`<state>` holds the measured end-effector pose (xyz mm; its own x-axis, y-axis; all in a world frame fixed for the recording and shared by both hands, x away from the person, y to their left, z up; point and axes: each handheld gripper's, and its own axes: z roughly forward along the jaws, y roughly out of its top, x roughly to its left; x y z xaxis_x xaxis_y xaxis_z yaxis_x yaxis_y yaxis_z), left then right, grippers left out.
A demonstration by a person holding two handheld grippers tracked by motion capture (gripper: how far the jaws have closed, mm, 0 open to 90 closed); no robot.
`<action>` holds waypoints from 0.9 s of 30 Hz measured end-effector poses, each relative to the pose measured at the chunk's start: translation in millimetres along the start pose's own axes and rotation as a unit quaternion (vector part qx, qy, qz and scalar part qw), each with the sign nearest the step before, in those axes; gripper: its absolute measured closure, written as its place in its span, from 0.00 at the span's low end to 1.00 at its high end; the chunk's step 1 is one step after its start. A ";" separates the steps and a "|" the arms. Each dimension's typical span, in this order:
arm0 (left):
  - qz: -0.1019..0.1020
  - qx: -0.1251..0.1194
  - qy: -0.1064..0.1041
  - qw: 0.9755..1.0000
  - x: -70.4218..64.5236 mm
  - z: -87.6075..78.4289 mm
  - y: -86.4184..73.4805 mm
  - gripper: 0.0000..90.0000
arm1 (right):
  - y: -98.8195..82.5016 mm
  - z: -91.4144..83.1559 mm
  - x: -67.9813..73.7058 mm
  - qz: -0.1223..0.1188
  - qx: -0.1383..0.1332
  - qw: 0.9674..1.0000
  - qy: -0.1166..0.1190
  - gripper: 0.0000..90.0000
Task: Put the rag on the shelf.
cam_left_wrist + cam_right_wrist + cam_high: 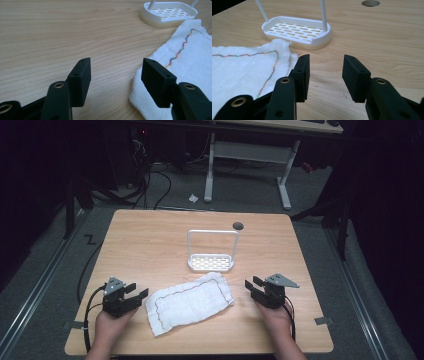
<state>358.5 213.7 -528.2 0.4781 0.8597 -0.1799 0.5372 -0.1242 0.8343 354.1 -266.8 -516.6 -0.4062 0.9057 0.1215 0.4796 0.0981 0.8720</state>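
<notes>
The person's two hands are coming in over the near edge of the wooden table (150, 235), each one holding a black gripper. The left gripper (134, 296) is sitting near the left edge of the white cloth (190, 302), and its jaws are spread wide with nothing between them. In the left gripper view, the cloth's edge is lying just beside one black jaw, not between the two. The right gripper (251, 286) is resting by the cloth's right end, and its jaws are spread apart too, holding nothing. In the right gripper view, the cloth's corner is lying just beside one jaw. The cloth is lying flat in the middle of the table between the two grippers, and a thin line of colored stitching (270, 75) is running around it. A bit farther back, a white rack (211, 262) with a slotted base and a tall thin frame is standing upright, its base just touching the cloth's far edge. Behind it, a small round hole (238, 225) is showing in the tabletop.
</notes>
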 end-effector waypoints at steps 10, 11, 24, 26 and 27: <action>0.007 0.007 -0.009 1.000 -3.6 2.4 5.1 0.46 | -0.1 0.1 0.5 -0.001 -0.001 1.000 0.001 0.65; 0.007 0.007 -0.009 1.000 -3.6 2.4 5.1 0.46 | -0.1 0.0 0.6 -0.002 -0.001 1.000 0.001 0.65; 0.094 0.094 -0.056 0.990 -42.8 23.2 -1.2 1.00 | 0.3 -0.9 2.3 -0.004 -0.004 1.000 0.002 0.65; 0.101 0.101 -0.066 0.988 -48.2 22.9 -1.4 1.00 | 0.6 -1.5 2.5 -0.006 -0.005 1.000 0.002 0.65; 0.103 0.104 -0.076 0.986 -51.5 22.5 -2.4 1.00 | 0.7 -1.8 2.7 -0.006 -0.005 1.000 0.001 0.65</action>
<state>348.2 158.5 -532.7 0.6827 0.7229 -0.1068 0.5406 -0.4014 0.7393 352.0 -265.1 -514.8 -0.4135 0.9035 0.1127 0.4669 0.1042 0.8781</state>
